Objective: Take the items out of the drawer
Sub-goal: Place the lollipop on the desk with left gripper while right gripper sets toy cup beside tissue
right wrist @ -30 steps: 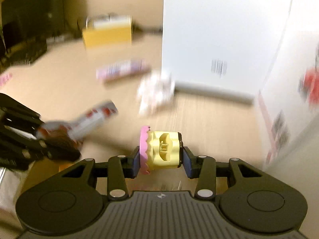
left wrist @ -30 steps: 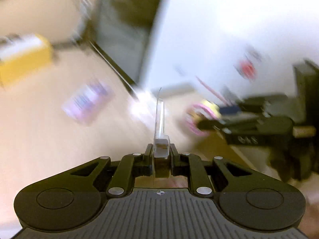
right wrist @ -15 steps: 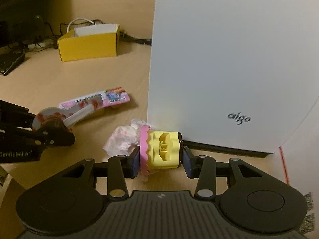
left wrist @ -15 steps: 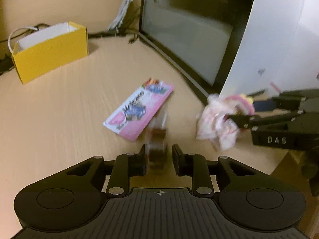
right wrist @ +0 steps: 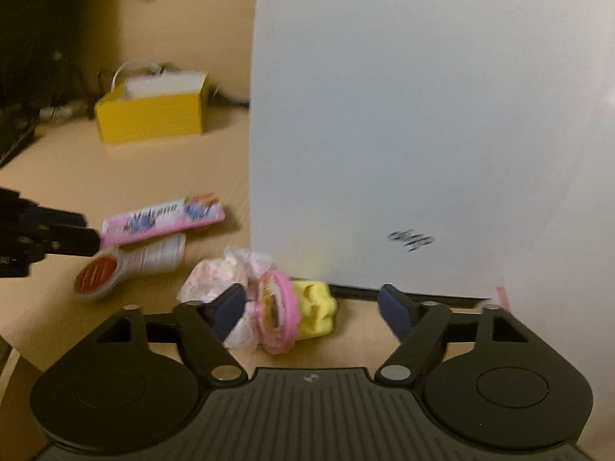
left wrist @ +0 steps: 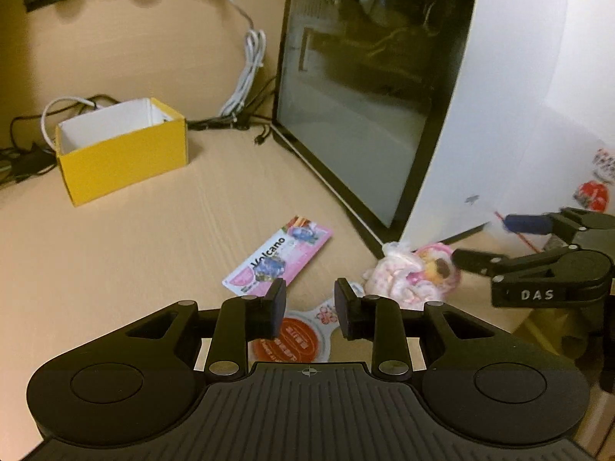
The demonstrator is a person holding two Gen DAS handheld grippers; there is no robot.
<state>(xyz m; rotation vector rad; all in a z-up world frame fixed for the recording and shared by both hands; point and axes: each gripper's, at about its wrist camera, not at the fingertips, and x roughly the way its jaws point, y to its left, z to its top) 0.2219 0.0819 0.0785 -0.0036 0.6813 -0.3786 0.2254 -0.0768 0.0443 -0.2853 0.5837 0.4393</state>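
My left gripper [left wrist: 310, 309] stands open just above the desk; a flat red-and-white round-headed packet [left wrist: 296, 340] lies under its fingers. A pink "Volcano" packet [left wrist: 278, 259] lies ahead of it. My right gripper [right wrist: 312, 307] is open too. A yellow toy with a pink frilled disc [right wrist: 296, 315] lies on the desk between its fingers, nearer the left one, against a crumpled pink-white wrapper [right wrist: 226, 272]. In the left wrist view the right gripper [left wrist: 486, 240] reaches in from the right beside the toy [left wrist: 436, 265]. The drawer is out of sight.
A white computer case [right wrist: 423, 134] with a dark glass side [left wrist: 346, 115] stands close behind the items. An open yellow box [left wrist: 123, 150] sits farther back on the left, with white and black cables [left wrist: 246, 77] behind it. The wooden desk [left wrist: 115, 249] runs leftward.
Both grippers have opened. The left one let go of the red-and-white packet, which now lies flat on the desk. The right one released the yellow-pink toy beside the wrapper.
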